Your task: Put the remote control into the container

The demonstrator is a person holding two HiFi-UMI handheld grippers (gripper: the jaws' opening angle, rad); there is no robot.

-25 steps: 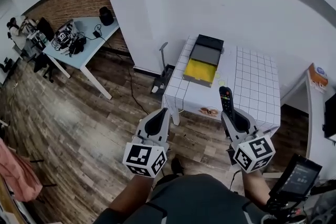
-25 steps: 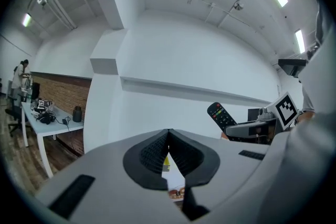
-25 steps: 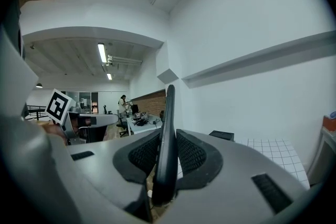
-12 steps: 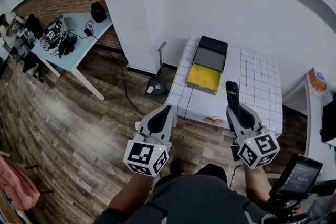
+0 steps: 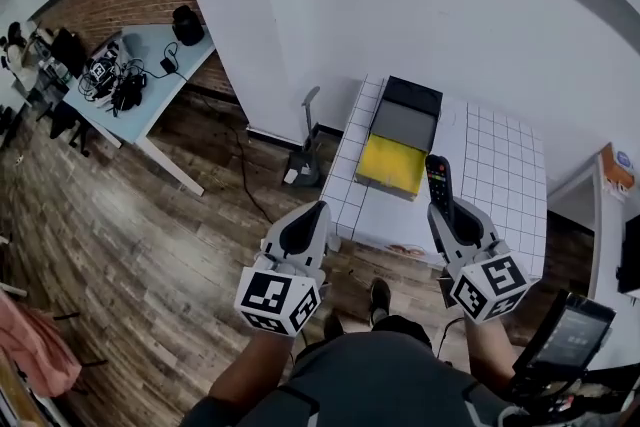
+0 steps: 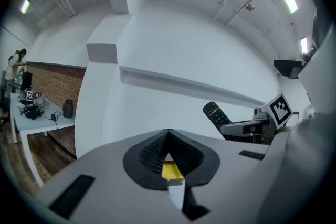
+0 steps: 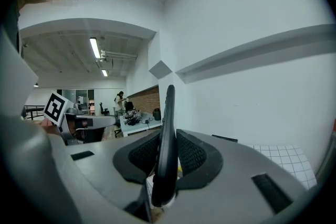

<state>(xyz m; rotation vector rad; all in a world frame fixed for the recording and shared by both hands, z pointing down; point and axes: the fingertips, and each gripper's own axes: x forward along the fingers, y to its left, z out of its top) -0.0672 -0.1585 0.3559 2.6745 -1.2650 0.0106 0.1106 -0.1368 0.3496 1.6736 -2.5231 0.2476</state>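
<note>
Now: remote control [image 5: 437, 181], pinched upright in the right hand-held gripper [image 5: 446, 212], brought nearer the open yellow container [image 5: 392, 165] on the table [image 5: 497, 165] than a second ago, not yet inside; left hand-held gripper [image 5: 311, 214] pressed together, empty, short of the container.

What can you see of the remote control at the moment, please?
The remote control is a slim, black, plastic-looking bar with small coloured buttons near its far end. The right gripper is shut on its lower part, pads pressing both faces, so it sticks out forward edge-on between them. It is held in the air, near the yellow container.
</note>
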